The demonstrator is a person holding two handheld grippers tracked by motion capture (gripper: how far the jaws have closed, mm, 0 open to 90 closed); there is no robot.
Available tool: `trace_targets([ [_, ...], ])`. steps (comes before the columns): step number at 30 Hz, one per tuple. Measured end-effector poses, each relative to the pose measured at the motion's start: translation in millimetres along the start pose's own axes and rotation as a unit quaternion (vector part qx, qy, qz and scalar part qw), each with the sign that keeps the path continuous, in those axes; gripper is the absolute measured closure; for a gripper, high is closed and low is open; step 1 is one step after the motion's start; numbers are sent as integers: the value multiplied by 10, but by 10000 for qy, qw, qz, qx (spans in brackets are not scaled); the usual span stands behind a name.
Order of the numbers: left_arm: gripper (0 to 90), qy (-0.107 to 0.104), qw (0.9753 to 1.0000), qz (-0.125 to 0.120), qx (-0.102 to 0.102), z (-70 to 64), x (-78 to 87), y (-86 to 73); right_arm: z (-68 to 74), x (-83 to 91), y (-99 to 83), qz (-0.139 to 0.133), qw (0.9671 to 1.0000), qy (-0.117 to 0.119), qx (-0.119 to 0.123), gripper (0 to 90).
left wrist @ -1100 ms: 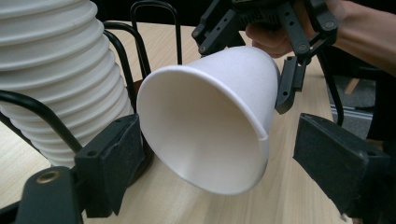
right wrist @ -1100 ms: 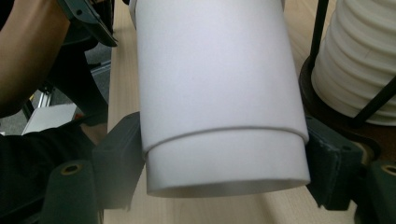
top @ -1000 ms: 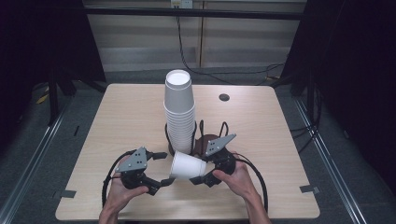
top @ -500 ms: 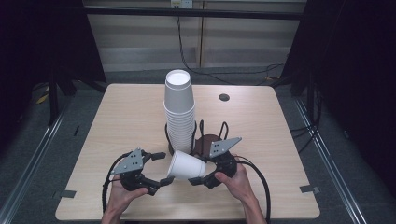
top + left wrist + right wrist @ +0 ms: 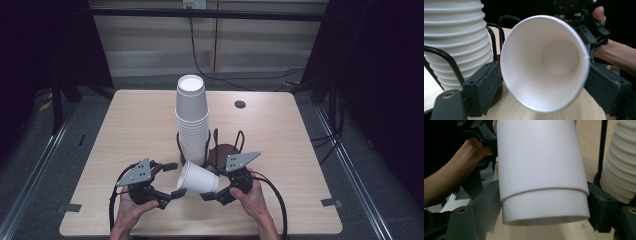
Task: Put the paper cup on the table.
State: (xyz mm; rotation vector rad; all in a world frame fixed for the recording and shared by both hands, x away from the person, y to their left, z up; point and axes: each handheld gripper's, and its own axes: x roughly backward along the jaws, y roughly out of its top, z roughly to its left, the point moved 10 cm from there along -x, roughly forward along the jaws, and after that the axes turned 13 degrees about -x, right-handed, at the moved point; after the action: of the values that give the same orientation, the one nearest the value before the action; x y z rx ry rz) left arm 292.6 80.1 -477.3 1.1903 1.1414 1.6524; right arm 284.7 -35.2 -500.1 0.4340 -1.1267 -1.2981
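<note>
A white paper cup (image 5: 198, 178) lies on its side in the air above the table's front, its mouth toward my left gripper (image 5: 172, 180). My right gripper (image 5: 212, 185) is shut on the cup's base end (image 5: 536, 157); a step line runs across the wall there. In the left gripper view I look straight into the cup's mouth (image 5: 524, 75). My left gripper (image 5: 544, 87) stands open with one jaw on each side of the rim. A tall stack of white cups (image 5: 191, 120) stands in a black wire holder (image 5: 225, 150) just behind.
The wooden table (image 5: 125, 130) has a dark round hole (image 5: 240, 104) at the back right. Cables trail from both grippers toward the front edge. The cup stack (image 5: 454, 45) stands close beside the held cup.
Both hands and the held cup have drifted slightly toward the table's front edge. The grip on the cup is the same.
</note>
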Motion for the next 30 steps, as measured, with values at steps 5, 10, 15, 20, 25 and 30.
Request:
trace_targets([
  [5, 48, 9, 10000, 46, 82, 19, -47, -16, 19, -3, 3, -39, 10000, 65, 54, 238],
  [10, 0, -143, 9997, 197, 81, -7, -129, -38, 38, -11, 11, -30, 9999, 121, 106, 239],
  [15, 0, -202, 9997, 143, 33, -28, -184, 2, 48, -33, 11, 67, 9998, 123, 170, 239],
  [20, 0, -266, 9996, 36, 78, -31, -206, 30, 57, -37, 11, 96, 9996, 150, 205, 238],
  [25, 1, -414, 9989, -70, 211, -36, -238, 34, 58, -52, 3, 134, 9996, 143, 225, 238],
  [30, 23, -464, 9986, -94, 252, -35, -255, 47, 53, -56, 3, 158, 9995, 148, 245, 238],
])
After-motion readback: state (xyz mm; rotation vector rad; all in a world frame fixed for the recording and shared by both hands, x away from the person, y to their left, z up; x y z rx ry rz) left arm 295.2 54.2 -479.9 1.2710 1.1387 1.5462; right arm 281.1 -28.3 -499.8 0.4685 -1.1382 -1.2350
